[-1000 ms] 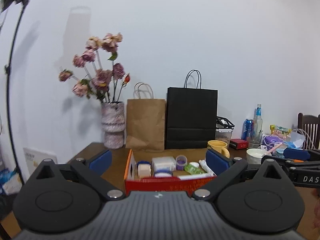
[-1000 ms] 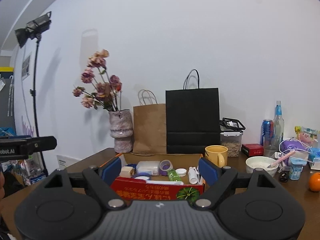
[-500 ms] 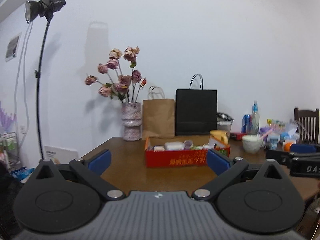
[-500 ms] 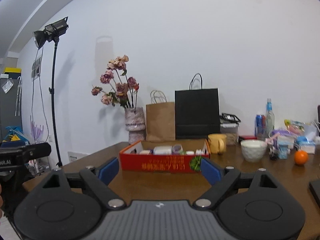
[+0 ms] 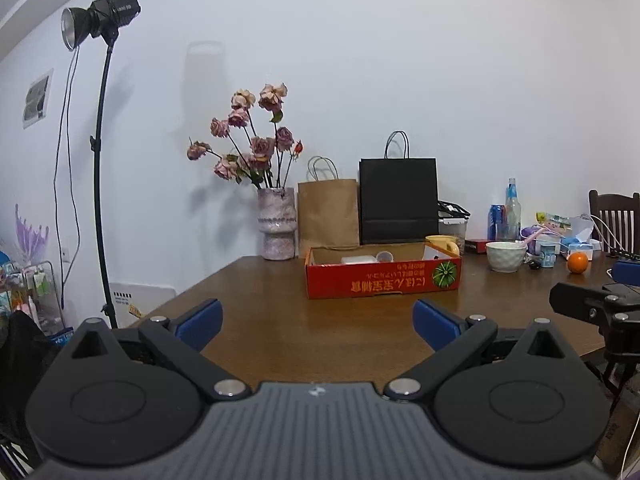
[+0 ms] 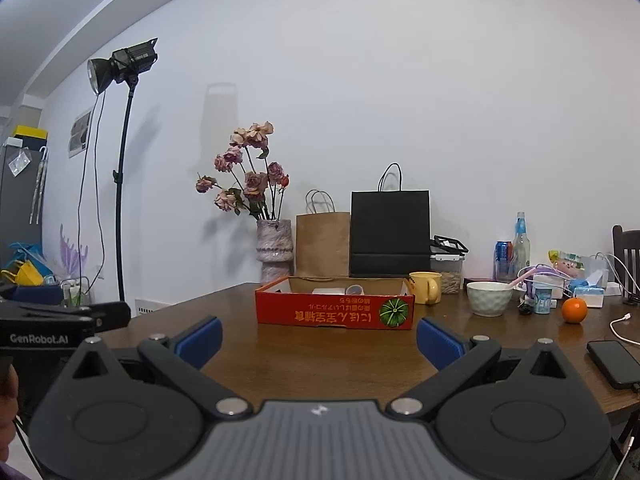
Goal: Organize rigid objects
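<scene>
A red cardboard box point(image 5: 383, 280) with small items inside sits on the brown wooden table point(image 5: 320, 328); it also shows in the right wrist view point(image 6: 335, 312). Only the tops of a white container point(image 5: 357, 259) and a small purple cup point(image 5: 385, 256) show over its rim. My left gripper point(image 5: 318, 322) is open and empty, well back from the box near the table's front edge. My right gripper point(image 6: 319, 340) is open and empty, also back from the box.
Behind the box stand a vase of dried roses point(image 5: 276, 224), a brown paper bag point(image 5: 328, 218) and a black bag point(image 5: 398, 200). To the right are a yellow mug point(image 6: 426, 287), a white bowl point(image 6: 489, 298), an orange point(image 6: 574, 310), bottles, a phone point(image 6: 612, 362). A light stand point(image 5: 100, 160) stands at the left.
Both grippers have pulled back from the box, which now looks smaller and farther. More of the table and room shows. Both grippers stay open and empty.
</scene>
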`<control>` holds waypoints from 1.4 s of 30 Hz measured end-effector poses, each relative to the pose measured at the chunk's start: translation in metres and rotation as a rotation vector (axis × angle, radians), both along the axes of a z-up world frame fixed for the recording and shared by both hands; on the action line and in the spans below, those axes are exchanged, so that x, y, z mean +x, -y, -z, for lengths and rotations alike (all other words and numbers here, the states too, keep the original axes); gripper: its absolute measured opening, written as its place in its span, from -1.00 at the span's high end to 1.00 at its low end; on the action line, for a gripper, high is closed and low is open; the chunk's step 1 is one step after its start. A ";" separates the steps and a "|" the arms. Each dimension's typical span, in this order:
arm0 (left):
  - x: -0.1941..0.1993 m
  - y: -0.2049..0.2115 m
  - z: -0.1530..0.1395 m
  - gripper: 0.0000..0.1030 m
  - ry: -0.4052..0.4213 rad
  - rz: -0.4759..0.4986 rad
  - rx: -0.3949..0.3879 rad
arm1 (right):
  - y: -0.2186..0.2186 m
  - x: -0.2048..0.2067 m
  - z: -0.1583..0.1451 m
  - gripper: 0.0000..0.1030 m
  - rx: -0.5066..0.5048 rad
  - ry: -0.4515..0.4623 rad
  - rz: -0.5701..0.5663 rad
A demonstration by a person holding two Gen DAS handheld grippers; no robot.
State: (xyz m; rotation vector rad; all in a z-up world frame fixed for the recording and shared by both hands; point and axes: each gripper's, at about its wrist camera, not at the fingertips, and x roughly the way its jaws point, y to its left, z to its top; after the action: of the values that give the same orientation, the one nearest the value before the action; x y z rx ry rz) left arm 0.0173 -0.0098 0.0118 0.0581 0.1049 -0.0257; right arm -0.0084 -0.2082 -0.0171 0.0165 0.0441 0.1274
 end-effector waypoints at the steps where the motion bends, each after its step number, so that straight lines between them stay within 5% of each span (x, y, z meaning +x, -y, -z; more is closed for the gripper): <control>1: 0.000 0.000 0.000 -1.00 0.000 0.002 0.002 | 0.000 0.000 0.000 -1.00 -0.002 0.000 -0.002; 42: 0.004 0.001 -0.002 -1.00 -0.013 0.033 0.004 | -0.002 0.007 0.001 -1.00 0.002 -0.027 -0.007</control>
State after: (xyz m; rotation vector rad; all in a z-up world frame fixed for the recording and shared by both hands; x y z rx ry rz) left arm 0.0211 -0.0106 0.0139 0.0639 0.1167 -0.0587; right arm -0.0010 -0.2062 -0.0184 0.0198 0.0706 0.1337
